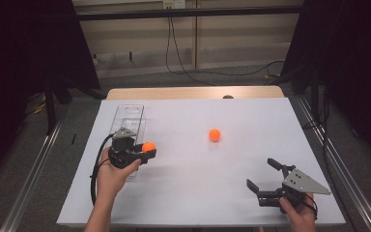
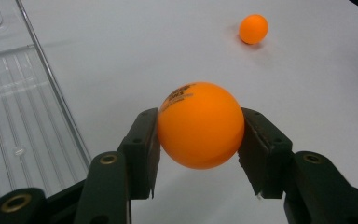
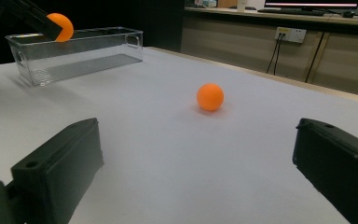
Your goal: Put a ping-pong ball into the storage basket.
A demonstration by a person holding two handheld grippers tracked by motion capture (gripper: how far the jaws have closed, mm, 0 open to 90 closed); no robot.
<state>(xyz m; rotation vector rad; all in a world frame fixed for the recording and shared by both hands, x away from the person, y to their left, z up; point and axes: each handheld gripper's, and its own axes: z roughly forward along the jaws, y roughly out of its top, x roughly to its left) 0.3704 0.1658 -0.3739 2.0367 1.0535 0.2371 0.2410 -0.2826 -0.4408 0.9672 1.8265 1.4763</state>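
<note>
My left gripper [image 1: 147, 150] is shut on an orange ball [image 1: 148, 147]; in the left gripper view both pads press the ball [image 2: 199, 125] above the white table. It hangs beside the right wall of a clear plastic bin [image 1: 128, 122]. A second orange ball [image 1: 214, 135] lies loose on the table's middle, also in the left gripper view [image 2: 253, 28] and the right gripper view [image 3: 210, 96]. My right gripper [image 1: 262, 175] rests near the front right corner, jaws wide apart with nothing between them, pointing toward the loose ball.
The clear bin [image 3: 77, 52] stands lengthwise at the table's left side and holds nothing that I can see. White sheet [image 1: 198, 193] covers the table. Black curtains flank both sides, and cables hang along the far wall.
</note>
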